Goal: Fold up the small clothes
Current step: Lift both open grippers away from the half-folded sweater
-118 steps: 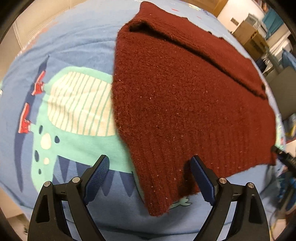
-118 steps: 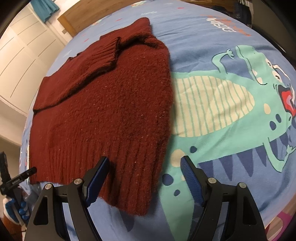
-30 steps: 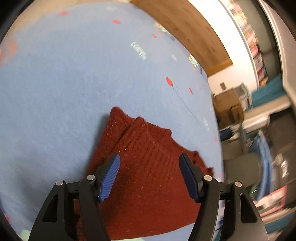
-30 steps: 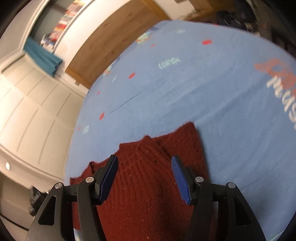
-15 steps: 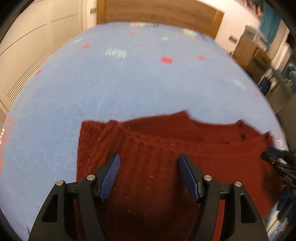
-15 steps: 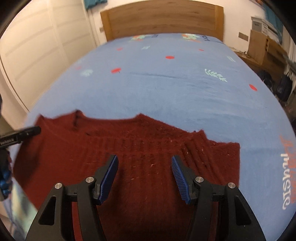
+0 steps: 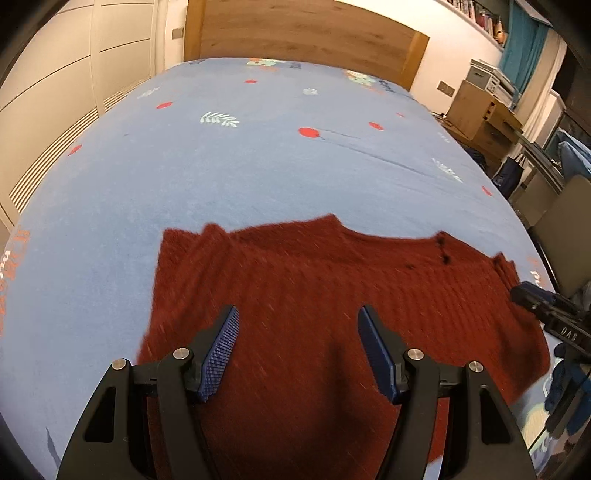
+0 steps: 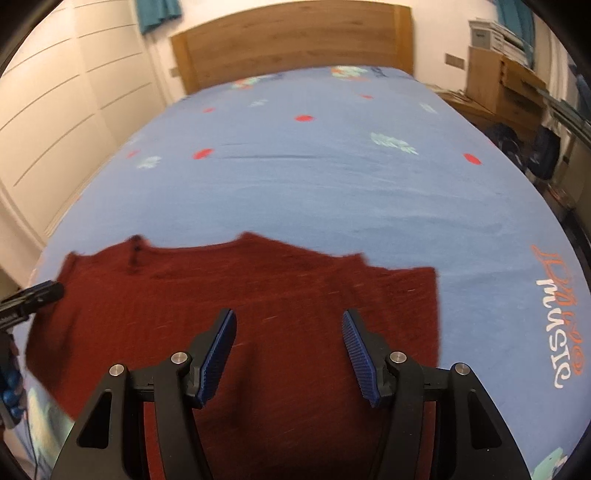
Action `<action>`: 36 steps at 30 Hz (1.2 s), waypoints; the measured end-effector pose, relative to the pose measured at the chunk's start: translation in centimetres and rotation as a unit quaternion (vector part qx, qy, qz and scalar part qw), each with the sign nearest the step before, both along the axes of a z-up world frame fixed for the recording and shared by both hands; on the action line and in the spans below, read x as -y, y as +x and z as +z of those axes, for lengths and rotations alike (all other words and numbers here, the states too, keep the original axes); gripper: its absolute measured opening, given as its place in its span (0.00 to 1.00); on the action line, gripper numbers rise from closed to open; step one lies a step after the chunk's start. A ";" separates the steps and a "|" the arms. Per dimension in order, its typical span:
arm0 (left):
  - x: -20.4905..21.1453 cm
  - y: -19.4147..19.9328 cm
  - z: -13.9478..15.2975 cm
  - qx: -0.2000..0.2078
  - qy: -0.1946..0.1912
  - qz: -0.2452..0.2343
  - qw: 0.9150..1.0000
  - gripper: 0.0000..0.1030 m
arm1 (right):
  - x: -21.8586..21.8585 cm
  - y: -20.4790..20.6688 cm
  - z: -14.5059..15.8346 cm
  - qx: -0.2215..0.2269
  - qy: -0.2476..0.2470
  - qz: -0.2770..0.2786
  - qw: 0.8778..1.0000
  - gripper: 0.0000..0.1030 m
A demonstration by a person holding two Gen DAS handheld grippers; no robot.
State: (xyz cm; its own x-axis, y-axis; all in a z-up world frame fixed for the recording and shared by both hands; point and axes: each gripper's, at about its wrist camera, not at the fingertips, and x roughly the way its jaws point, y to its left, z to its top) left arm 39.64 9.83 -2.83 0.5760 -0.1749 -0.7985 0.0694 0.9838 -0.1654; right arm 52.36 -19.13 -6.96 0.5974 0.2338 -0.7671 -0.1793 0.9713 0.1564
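A dark red knitted sweater (image 7: 314,280) lies flat on the blue bedspread, its neckline edge facing the headboard. It also shows in the right wrist view (image 8: 258,291). My left gripper (image 7: 297,350) is open and empty, hovering above the sweater's left half. My right gripper (image 8: 288,354) is open and empty, above the sweater's right half. The right gripper's tip shows at the right edge of the left wrist view (image 7: 546,306). The left gripper's tip shows at the left edge of the right wrist view (image 8: 29,299).
The blue printed bedspread (image 7: 258,166) stretches to a wooden headboard (image 7: 306,33). White cupboard doors (image 7: 55,92) stand on the left. Wooden boxes and clutter (image 7: 487,114) sit on the right beside the bed.
Both grippers have swung from the sweater's hem end to level views over it facing the headboard, and have drawn back a little. Both stay open.
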 end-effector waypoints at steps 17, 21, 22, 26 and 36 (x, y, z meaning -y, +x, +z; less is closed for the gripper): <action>2.9 -4.6 -2.4 0.017 0.066 0.000 0.998 0.59 | -1.4 -5.0 -3.1 -0.018 -0.059 0.028 0.998 0.60; 2.8 -4.9 -2.2 0.024 0.076 0.011 0.997 0.59 | -1.1 -6.2 -2.2 -0.010 -0.063 0.028 0.998 0.60; 2.8 -4.9 -2.4 0.023 0.076 0.013 0.997 0.59 | -1.2 -6.4 -2.2 -0.010 -0.063 0.030 0.998 0.60; 2.6 -4.9 -3.2 0.010 0.085 0.019 0.996 0.60 | -1.3 -7.2 -2.7 -0.012 -0.067 0.037 0.997 0.60; 2.1 -5.7 -2.9 0.008 0.100 0.025 0.995 0.60 | 1.5 -7.9 -2.6 -0.028 -0.075 0.001 0.997 0.61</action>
